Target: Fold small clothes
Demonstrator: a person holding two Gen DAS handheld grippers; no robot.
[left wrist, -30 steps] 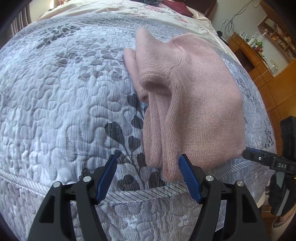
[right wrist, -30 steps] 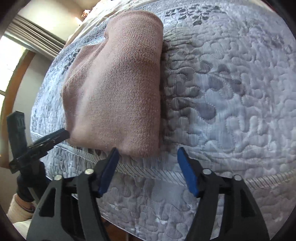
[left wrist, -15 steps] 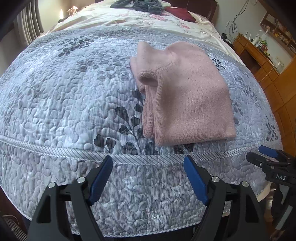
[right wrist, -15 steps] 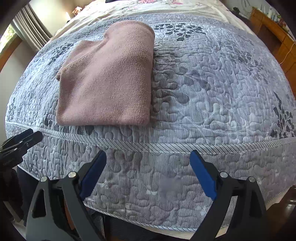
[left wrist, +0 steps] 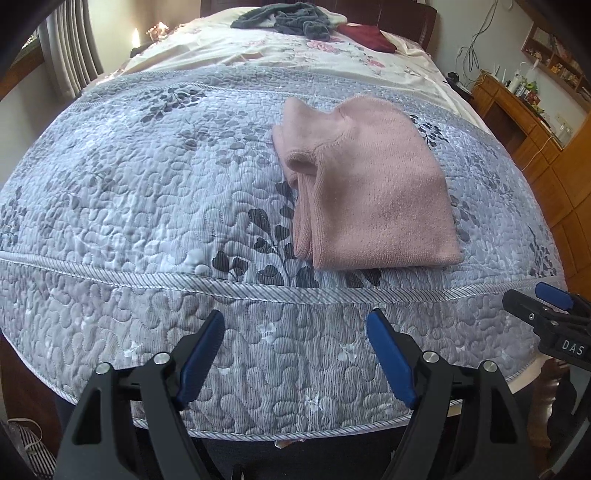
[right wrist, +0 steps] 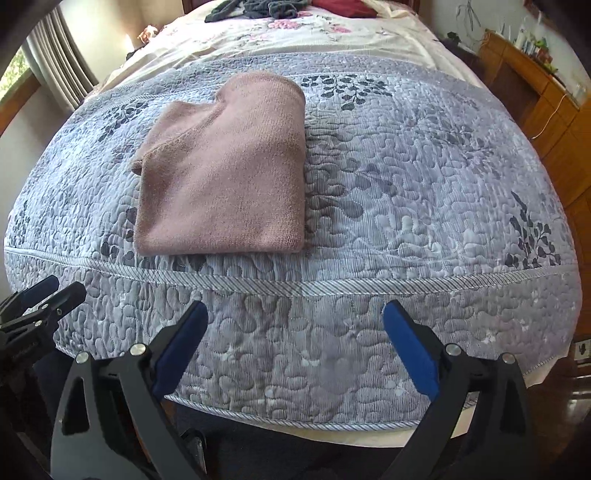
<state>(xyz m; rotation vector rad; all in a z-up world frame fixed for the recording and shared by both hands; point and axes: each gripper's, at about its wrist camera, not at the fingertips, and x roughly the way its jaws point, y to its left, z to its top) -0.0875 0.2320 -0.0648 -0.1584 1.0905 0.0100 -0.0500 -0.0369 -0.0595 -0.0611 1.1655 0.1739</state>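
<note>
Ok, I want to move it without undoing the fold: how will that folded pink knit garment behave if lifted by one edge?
The folded pink knit garment looks soft and layered, so it would probably droop and unfold. It seems light, likely dragging across the quilted grey bedspread.

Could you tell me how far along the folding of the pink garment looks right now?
Done: the pink garment lies folded compactly on the grey quilt. In hand: nothing; left gripper and right gripper are open, off the bed. Possibly left: the dark clothes heaped beyond.
</note>
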